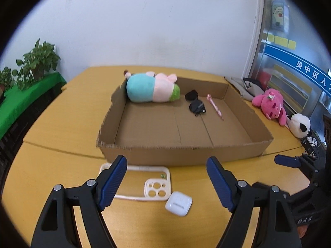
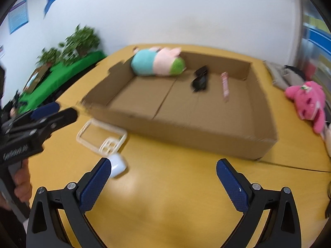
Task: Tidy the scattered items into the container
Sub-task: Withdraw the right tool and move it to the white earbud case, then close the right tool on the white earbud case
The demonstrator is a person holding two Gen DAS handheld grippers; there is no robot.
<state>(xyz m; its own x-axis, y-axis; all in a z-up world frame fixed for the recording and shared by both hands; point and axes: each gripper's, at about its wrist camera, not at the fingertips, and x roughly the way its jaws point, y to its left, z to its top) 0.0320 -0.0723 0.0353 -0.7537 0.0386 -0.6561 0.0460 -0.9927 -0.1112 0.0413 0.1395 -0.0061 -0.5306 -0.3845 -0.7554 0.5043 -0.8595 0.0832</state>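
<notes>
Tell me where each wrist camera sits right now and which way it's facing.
Left wrist: on the left gripper, angled down at the phone case, earbud case and cardboard box; its open blue-padded fingers and the right gripper show.
Right wrist: on the right gripper, angled down at bare table before the box; its open fingers, the left gripper and a hand show.
Shared: box, plush toy, sunglasses, both cases.
</notes>
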